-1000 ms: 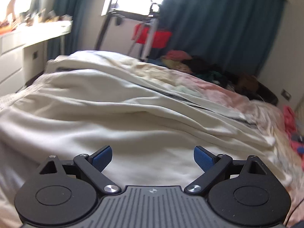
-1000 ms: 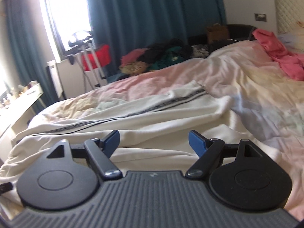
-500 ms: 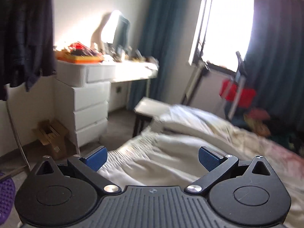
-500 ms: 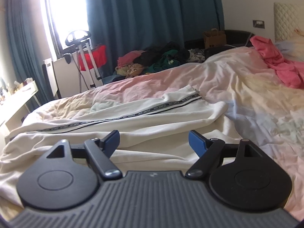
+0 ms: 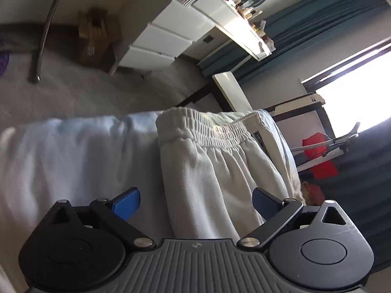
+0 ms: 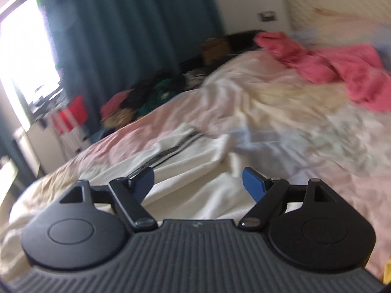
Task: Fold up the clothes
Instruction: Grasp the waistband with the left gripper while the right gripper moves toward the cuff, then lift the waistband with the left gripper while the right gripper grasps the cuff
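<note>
Cream-white sweatpants lie spread on the bed. Their elastic waistband (image 5: 207, 131) hangs over the bed's edge in the left wrist view. My left gripper (image 5: 195, 201) is open, tilted, just above the pants' hip part (image 5: 207, 185), holding nothing. In the right wrist view the legs with a dark side stripe (image 6: 171, 151) run across the sheet. My right gripper (image 6: 198, 183) is open and empty, above the white legs (image 6: 195, 190). That view is motion-blurred.
The bed sheet (image 6: 305, 127) is pinkish and rumpled. A pink garment (image 6: 337, 63) lies near the headboard. A clothes pile (image 6: 146, 95) sits beyond the bed by teal curtains. White drawers (image 5: 161, 41), a cardboard box (image 5: 97, 36) and floor lie past the bed edge.
My left gripper has swung left and tilted, from over the spread pants to their waistband at the bed's edge. My right gripper has turned right and moved closer to the legs. Both stay open.
</note>
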Demonstrator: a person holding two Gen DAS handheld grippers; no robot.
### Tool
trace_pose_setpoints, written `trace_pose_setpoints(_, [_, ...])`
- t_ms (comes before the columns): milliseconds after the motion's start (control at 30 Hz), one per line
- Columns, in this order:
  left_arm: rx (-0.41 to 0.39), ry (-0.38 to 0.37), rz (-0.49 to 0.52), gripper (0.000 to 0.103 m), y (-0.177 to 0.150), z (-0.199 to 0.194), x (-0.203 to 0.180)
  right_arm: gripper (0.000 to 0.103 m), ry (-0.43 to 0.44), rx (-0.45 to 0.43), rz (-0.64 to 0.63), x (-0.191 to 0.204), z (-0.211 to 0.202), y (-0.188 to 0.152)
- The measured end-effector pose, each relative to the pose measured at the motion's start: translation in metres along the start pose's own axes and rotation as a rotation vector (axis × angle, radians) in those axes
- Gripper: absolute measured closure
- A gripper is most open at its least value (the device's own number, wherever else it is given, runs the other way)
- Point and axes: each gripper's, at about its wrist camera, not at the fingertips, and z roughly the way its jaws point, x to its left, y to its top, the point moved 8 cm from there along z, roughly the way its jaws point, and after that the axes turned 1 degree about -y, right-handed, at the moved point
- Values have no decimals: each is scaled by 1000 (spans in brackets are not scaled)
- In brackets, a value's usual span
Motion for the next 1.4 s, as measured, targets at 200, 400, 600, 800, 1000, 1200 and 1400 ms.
trace_pose_setpoints(200, [96, -13, 34, 16, -12, 27, -4, 23, -60, 27, 147, -50, 4, -3])
trace_pose_setpoints(400, [102, -9, 103, 32, -17, 38, -13, 21, -192, -46, 459, -111, -9, -9])
trace_pose_setpoints(600, [84, -12, 29, 63, -9, 47, -2, 21, -222, 160, 751, -146, 23, -57])
trace_pose_setpoints(800, [50, 28, 46, 80, -4, 61, -3, 50, -211, 224, 752, -136, 62, -67])
trace_pose_setpoints(1000, [21, 22, 33, 90, 1, 60, -5, 54, -294, 266, 698, -140, 81, -74])
trace_pose_setpoints(1200, [-44, -3, 103, 91, 5, 54, -24, 96, -277, 277, 692, -143, 88, -75])
trace_pose_setpoints(1400, [-94, -105, 100, 92, 10, 24, -46, 98, -203, -8, 705, -131, 39, -23])
